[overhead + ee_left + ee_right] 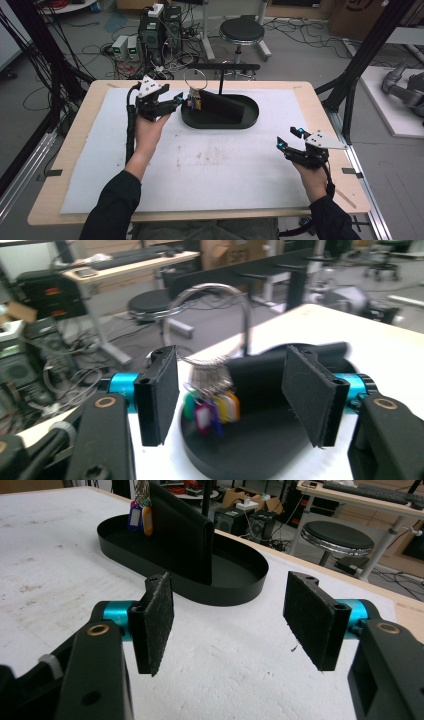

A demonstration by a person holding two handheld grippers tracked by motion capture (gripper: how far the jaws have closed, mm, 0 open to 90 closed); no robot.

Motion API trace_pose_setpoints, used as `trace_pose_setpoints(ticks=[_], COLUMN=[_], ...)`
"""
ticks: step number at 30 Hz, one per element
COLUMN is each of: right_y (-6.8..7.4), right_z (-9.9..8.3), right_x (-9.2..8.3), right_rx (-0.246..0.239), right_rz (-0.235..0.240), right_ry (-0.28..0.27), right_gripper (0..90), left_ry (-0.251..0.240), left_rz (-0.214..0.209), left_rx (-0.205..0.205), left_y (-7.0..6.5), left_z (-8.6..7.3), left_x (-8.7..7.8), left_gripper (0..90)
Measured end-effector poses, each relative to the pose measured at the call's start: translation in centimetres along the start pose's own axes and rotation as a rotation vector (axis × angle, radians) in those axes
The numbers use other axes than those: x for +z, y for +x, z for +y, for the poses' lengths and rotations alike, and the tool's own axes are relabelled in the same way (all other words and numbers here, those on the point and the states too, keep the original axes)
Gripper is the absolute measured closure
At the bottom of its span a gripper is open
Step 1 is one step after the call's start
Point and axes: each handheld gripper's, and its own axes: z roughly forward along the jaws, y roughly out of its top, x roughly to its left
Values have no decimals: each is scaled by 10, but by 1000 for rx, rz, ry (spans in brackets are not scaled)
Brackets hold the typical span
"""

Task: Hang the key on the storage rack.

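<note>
Your left hand-held gripper (230, 400) is standing wide open, holding nothing; the key bunch (210, 402) is hanging free at its twelve o'clock, just beyond the pads.

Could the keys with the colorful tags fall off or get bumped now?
Maybe. The key bunch hangs from a big ring over the black tray, right in front of the open left gripper. A bump could swing it loose. The fingers might also snag the tags.
</note>
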Motion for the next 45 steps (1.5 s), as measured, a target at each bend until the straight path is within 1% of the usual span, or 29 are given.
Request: trace_pose_setpoints(ticks=[2,4,7,10,13,19,20,22,24,26,29,32,35,38,45], right_y=[0,-1,-1,-1,-1,-4,-4,-5,-5,-5,-4,-4,-5,-6,-7], right_z=[0,0,-1,-1,-1,-2,-3,-3,-3,-3,-3,-3,-3,-4,-4], right_x=[0,-1,-2,-2,-2,-2,-2,-2,-2,-1,1,3,4,5,5], right_rx=[4,6,7,8,9,22,26,28,26,27,18,17,24,28,30], right_rz=[-1,-4,-9,-9,-7,-15,-17,-22,-25,-29,-30,-35,-37,-38,-33], right_ry=[3,4,1,3,5,10,8,10,15,17,20,24,31,36,38], right_gripper=[366,360,354,351,345,328,325,322,320,319,320,320,319,318,314], left_ry=[-8,-24,-30,-28,-35,-12,-6,-12,-15,1,5,-1,-7,-4,-12], left_rz=[-15,-37,-65,-89,-121,-134,-128,-127,-116,-116,-103,-92,-87,-79,-78], left_rx=[18,27,40,43,21,25,24,14,-1,-24,-23,-17,-20,-15,-6], left_y=[-6,-11,-18,-23,-27,-27,-26,-22,-18,-15,-11,-8,-7,-8,-9], left_z=[-4,-8,-16,-25,-36,-55,-61,-72,-82,-90,-95,-96,-97,-98,-95], left_x=[-13,-27,-44,-58,-72,-95,-99,-105,-107,-108,-109,-111,-112,-112,-111], left_gripper=[353,351,333,317,305,285,284,276,276,273,270,270,270,270,268])
